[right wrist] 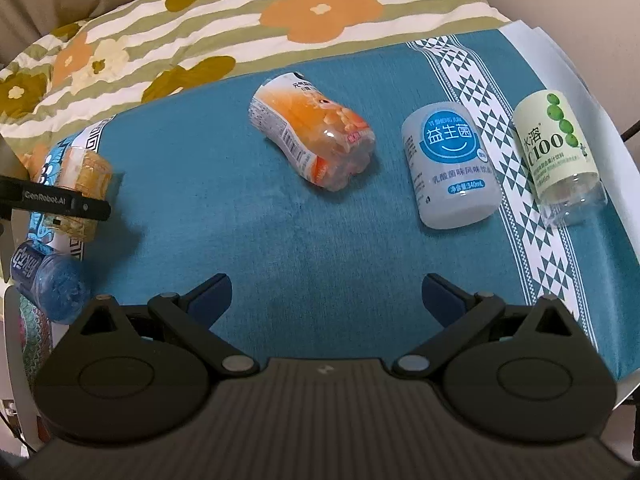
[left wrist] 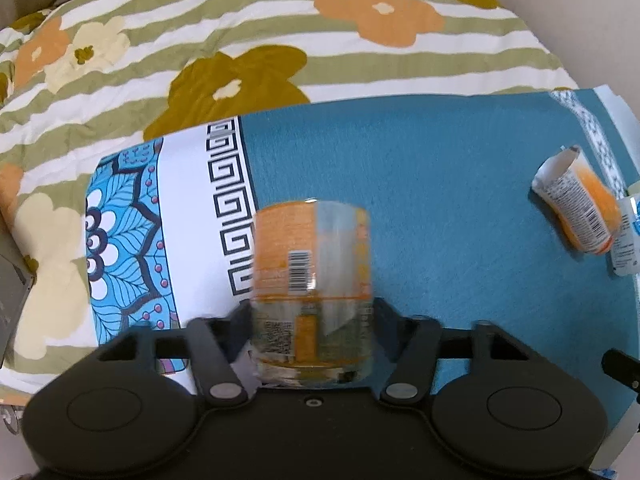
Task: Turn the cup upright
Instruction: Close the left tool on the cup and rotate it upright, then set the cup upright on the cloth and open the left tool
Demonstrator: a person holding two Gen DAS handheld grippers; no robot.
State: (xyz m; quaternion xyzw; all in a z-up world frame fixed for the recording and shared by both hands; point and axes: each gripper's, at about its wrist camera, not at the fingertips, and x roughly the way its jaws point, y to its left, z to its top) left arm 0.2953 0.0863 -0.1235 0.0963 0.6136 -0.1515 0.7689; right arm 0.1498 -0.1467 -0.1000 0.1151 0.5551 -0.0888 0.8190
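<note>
My left gripper [left wrist: 312,312] is shut on a clear cup with an orange label and barcode [left wrist: 312,256], held between the fingers over the teal cloth; the image of it is blurred. The same cup [right wrist: 82,184] shows at the far left of the right wrist view, with the left gripper's finger [right wrist: 60,202] across it. My right gripper [right wrist: 326,292] is open and empty above the teal cloth [right wrist: 280,232]. An orange-labelled cup [right wrist: 316,140] lies on its side ahead of it.
A white cup with a blue smiley label [right wrist: 452,168] and a green-labelled clear cup [right wrist: 560,156] lie on their sides at right. A blue cup [right wrist: 52,280] lies at left. A floral striped quilt [right wrist: 240,20] lies behind the cloth.
</note>
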